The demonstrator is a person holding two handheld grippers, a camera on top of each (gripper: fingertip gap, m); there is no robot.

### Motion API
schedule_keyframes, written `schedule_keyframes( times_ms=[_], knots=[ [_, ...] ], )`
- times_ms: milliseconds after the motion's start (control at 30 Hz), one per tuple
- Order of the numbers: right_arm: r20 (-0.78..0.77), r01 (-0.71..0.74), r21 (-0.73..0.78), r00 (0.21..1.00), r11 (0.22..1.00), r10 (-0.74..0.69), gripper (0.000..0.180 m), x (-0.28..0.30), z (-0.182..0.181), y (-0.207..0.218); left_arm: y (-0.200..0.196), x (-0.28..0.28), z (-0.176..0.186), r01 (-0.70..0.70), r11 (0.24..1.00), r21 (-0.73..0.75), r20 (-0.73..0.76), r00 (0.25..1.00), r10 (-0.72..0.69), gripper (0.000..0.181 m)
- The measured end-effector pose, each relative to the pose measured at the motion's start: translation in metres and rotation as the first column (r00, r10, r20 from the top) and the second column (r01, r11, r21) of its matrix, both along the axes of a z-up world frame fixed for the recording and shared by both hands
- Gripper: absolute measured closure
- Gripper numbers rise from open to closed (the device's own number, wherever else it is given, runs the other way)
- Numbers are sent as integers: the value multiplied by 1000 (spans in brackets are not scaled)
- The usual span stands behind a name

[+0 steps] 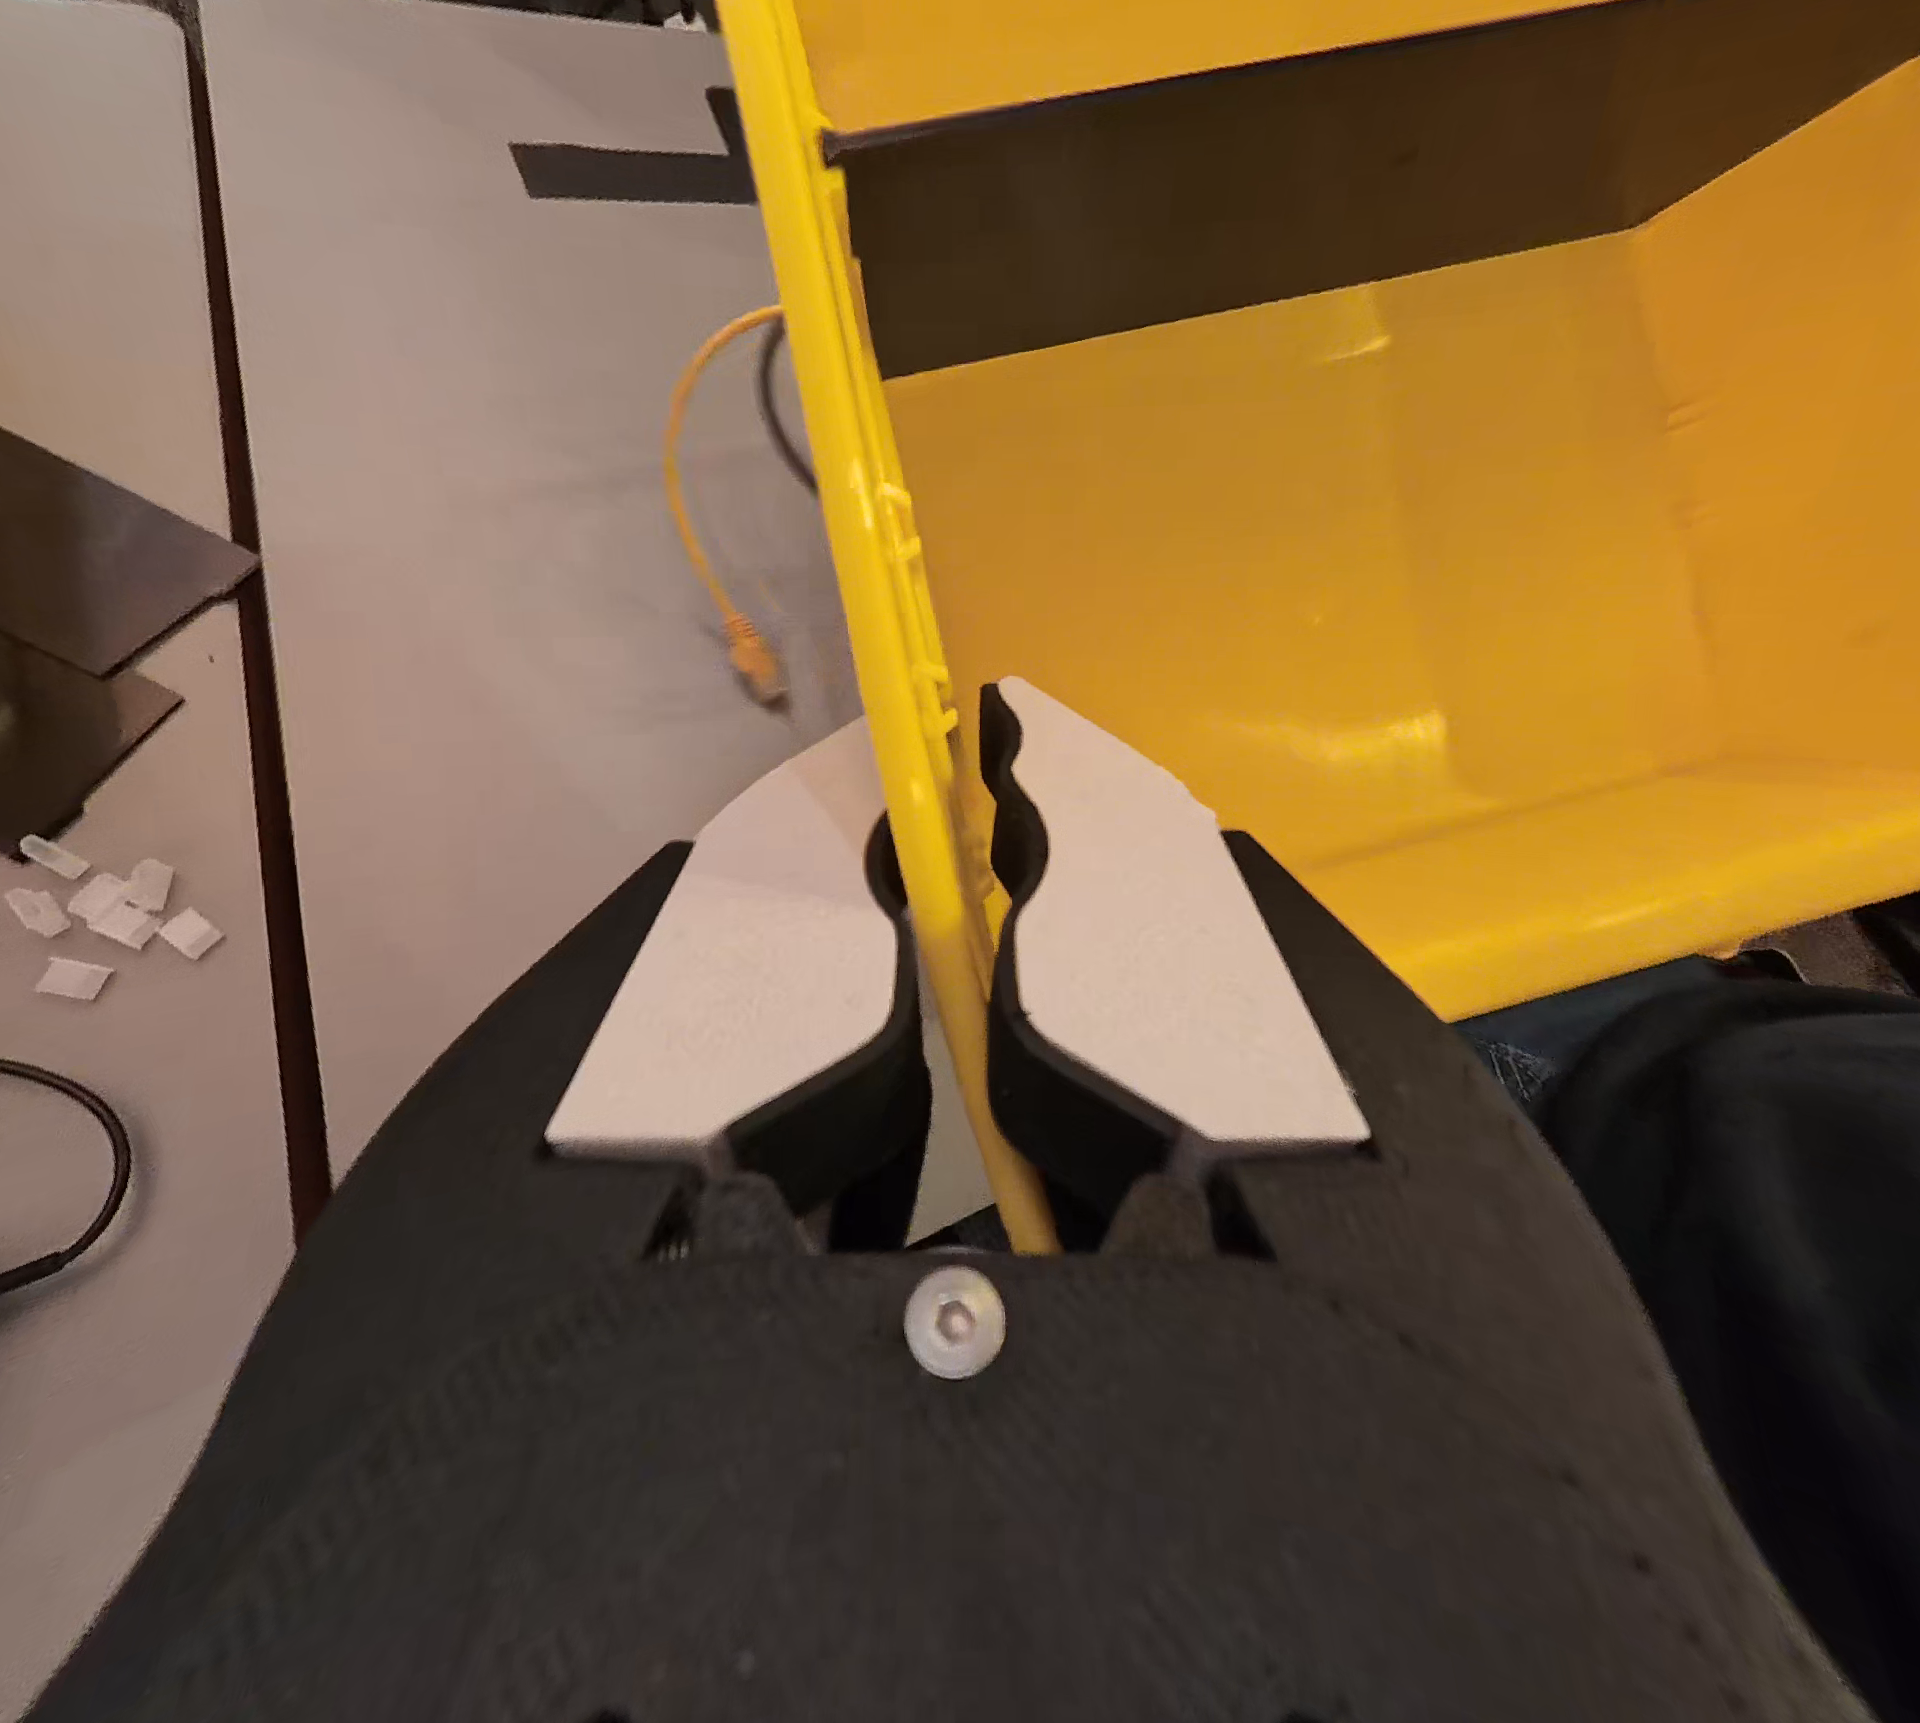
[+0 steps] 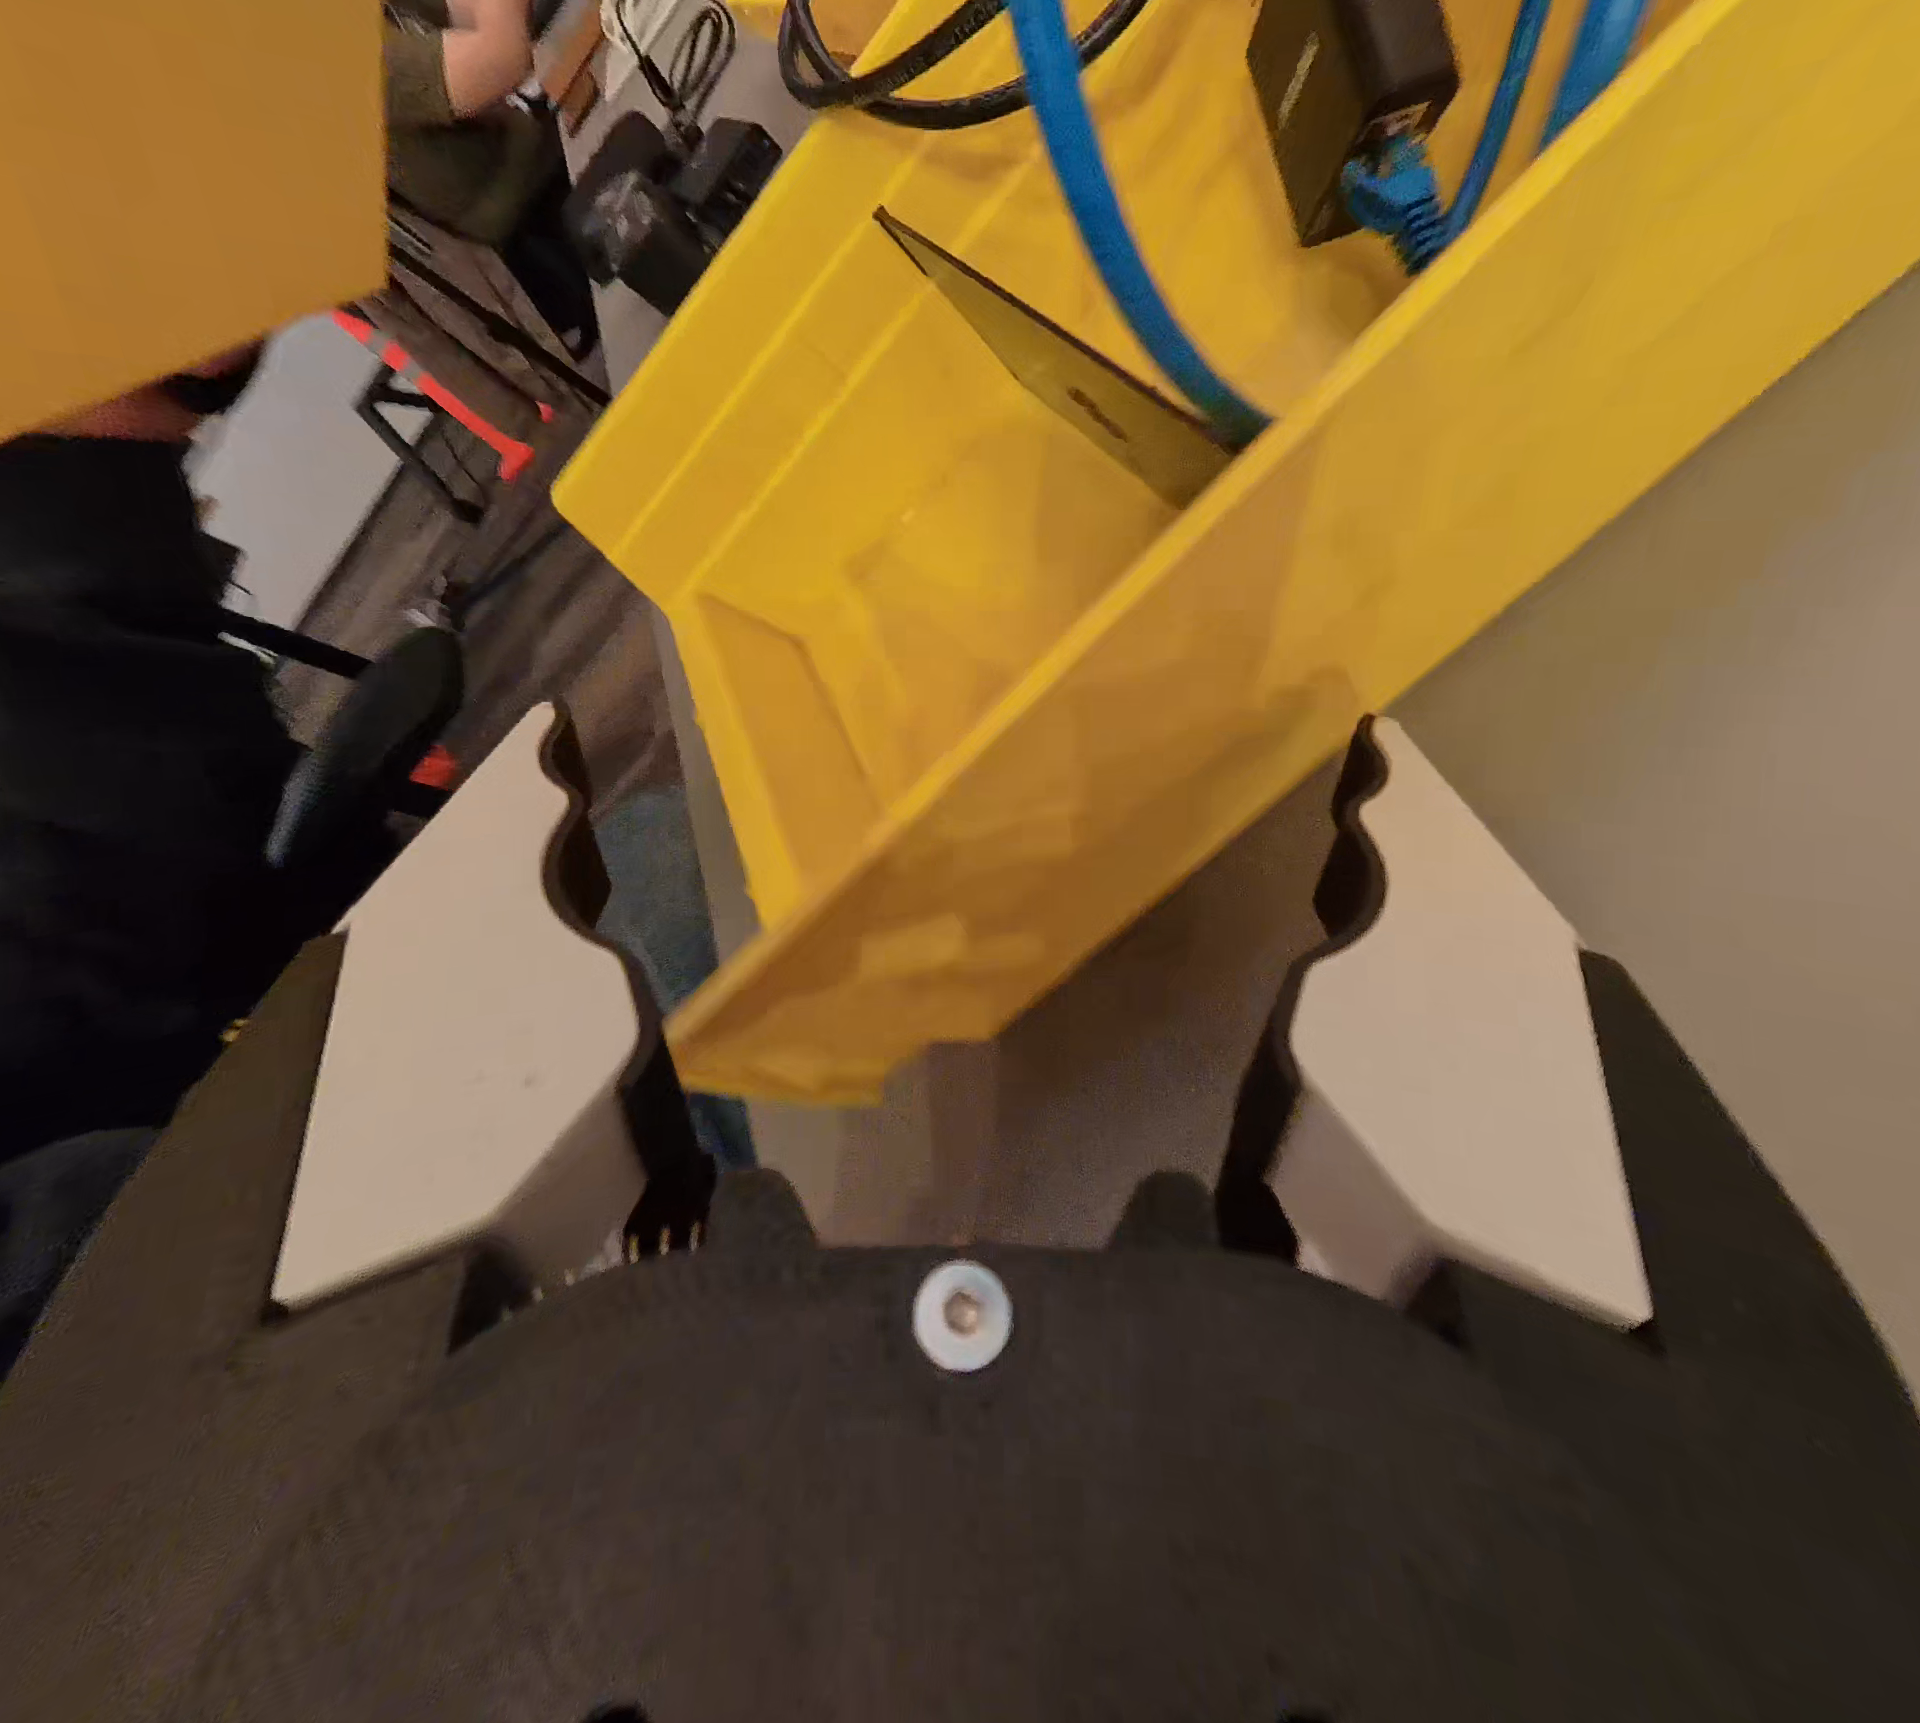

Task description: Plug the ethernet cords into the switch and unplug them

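The left gripper (image 1: 951, 852) clamps the yellow bin (image 1: 1299, 530) wall, the right gripper (image 2: 966, 852) gapes empty, while only a blue cord (image 2: 1392, 193) sits plugged into the switch (image 2: 1351, 32) inside that bin, with the yellow cord (image 1: 696, 468) loose beside it.

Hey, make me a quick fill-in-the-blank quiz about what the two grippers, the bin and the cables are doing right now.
1. The left gripper is shut on the ____ wall of the bin.
2. The right gripper has its jaws ____.
3. The cable plugged into the black switch is ____.
4. The yellow cable outside the bin lies loose on the ____ table.

Missing words: yellow; open; blue; white
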State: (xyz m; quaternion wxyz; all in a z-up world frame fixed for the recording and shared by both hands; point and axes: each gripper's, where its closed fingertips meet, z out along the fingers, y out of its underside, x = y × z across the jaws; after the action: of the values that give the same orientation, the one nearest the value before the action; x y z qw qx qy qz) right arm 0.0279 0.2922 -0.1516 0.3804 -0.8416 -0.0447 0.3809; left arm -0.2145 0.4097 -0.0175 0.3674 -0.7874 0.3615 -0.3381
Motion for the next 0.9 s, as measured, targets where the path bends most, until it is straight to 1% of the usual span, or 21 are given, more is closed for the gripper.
schedule_keyframes(
  times_ms=[67,133,200,267,300,367,433,467,533,567,600,633,667,733,767,800,867,900],
  knots=[
    [44,12,44,999,999,-14,39,4,1,4,-8,11,8,12,999,31,-12,1000,-11,172],
    [33,35,70,999,997,-37,42,18,9,1,-18,31,15,35,998,56,-11,999,-35,171],
    [29,48,131,998,990,-53,48,39,26,-10,-29,59,19,73,994,83,-19,997,-71,170],
    [1,76,213,997,974,-78,53,61,54,-27,-43,94,17,122,988,94,-30,992,-120,170],
    [-20,97,267,995,959,-95,57,74,72,-38,-49,113,14,149,984,102,-42,989,-145,169],
    [-49,145,394,989,908,-137,70,102,106,-67,-62,152,8,201,971,131,-71,979,-193,167],
    [-58,224,531,972,817,-228,82,141,134,-103,-76,189,3,245,951,190,-125,967,-224,165],
    [-72,278,557,955,783,-288,80,162,139,-122,-85,207,2,262,946,192,-131,962,-240,163],
    [-168,342,551,939,761,-301,74,183,148,-163,-99,238,-5,302,925,230,-194,946,-260,162],
    [-199,377,546,926,748,-321,73,190,149,-181,-108,254,-10,323,917,234,-213,937,-275,162],
    [-192,400,548,915,734,-356,72,194,147,-195,-118,270,-14,333,918,216,-194,936,-293,164],
    [-158,406,546,909,733,-386,69,193,142,-206,-127,285,-20,355,914,196,-194,928,-319,165],
    [-133,414,543,902,731,-411,67,190,137,-216,-136,299,-30,390,902,186,-229,910,-346,165],
    [-89,470,502,863,726,-497,66,190,119,-227,-157,323,-47,452,868,205,-300,873,-383,170],
    [-46,506,463,833,728,-551,64,194,102,-229,-171,334,-58,482,856,184,-311,855,-415,171],
    [-21,520,441,821,732,-571,65,195,89,-231,-183,344,-69,509,848,146,-306,839,-451,172],
    [7,580,413,769,702,-640,67,206,73,-238,-191,357,-91,538,833,127,-351,810,-469,174],
    [47,599,425,734,679,-678,69,213,69,-243,-195,363,-96,538,837,98,-330,811,-483,174]
  ],
)
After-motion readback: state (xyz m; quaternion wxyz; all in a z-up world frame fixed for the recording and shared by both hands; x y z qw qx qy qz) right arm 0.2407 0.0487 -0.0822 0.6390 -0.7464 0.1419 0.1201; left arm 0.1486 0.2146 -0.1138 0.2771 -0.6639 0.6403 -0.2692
